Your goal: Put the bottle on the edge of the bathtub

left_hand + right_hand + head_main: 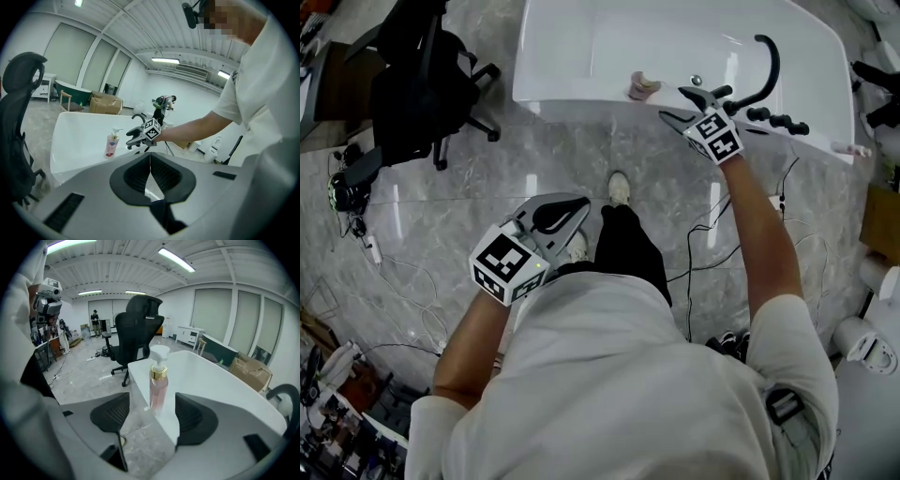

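A pink pump bottle with a white head stands upright on the near edge of the white bathtub. My right gripper is just right of it, open, jaws pointing at the bottle. In the right gripper view the bottle stands on the tub rim between and just beyond the wide-apart pads, untouched; the gripper holds nothing. The left gripper view shows the bottle and the right gripper from afar. My left gripper hangs near my waist over the floor, shut and empty.
A black curved faucet and black handles sit on the tub rim right of my right gripper. A black office chair stands at the left. Cables trail over the grey marble floor. My shoe is near the tub.
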